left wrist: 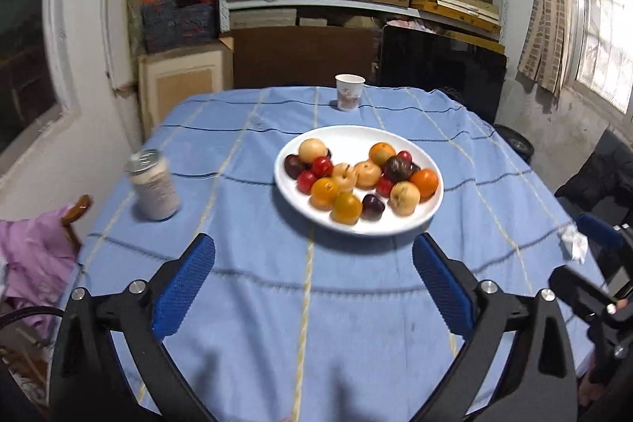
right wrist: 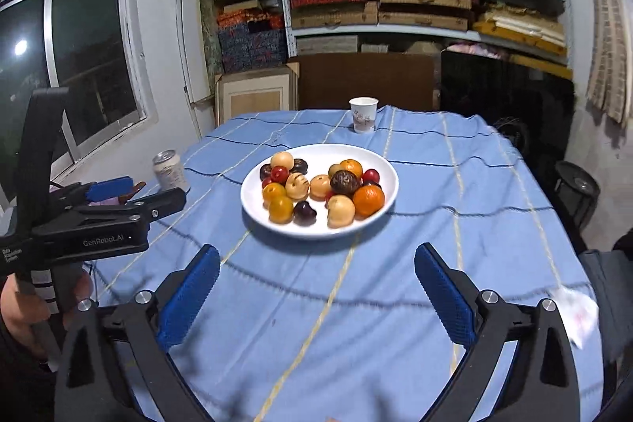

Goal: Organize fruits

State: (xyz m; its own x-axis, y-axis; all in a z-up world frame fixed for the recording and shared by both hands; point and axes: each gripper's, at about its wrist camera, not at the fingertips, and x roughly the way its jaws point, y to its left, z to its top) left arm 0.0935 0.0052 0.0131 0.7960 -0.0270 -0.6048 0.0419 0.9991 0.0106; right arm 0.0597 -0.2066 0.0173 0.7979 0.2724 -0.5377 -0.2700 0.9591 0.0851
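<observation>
A white plate [left wrist: 356,135] sits mid-table on the blue cloth and holds several small fruits: orange [left wrist: 424,182], tan [left wrist: 404,197], red [left wrist: 322,167] and dark purple [left wrist: 372,206] ones. It also shows in the right wrist view [right wrist: 389,169], with an orange fruit [right wrist: 368,200] at its right side. My left gripper [left wrist: 314,252] is open and empty, hovering just short of the plate's near rim. My right gripper [right wrist: 316,260] is open and empty, also short of the plate. The left gripper's body shows at the left of the right wrist view [right wrist: 107,220].
A drink can [left wrist: 154,184] stands left of the plate, also visible in the right wrist view [right wrist: 171,171]. A paper cup [left wrist: 349,91] stands at the table's far edge. A crumpled tissue [left wrist: 573,244] lies at the right edge. Shelves of boxes stand behind the table.
</observation>
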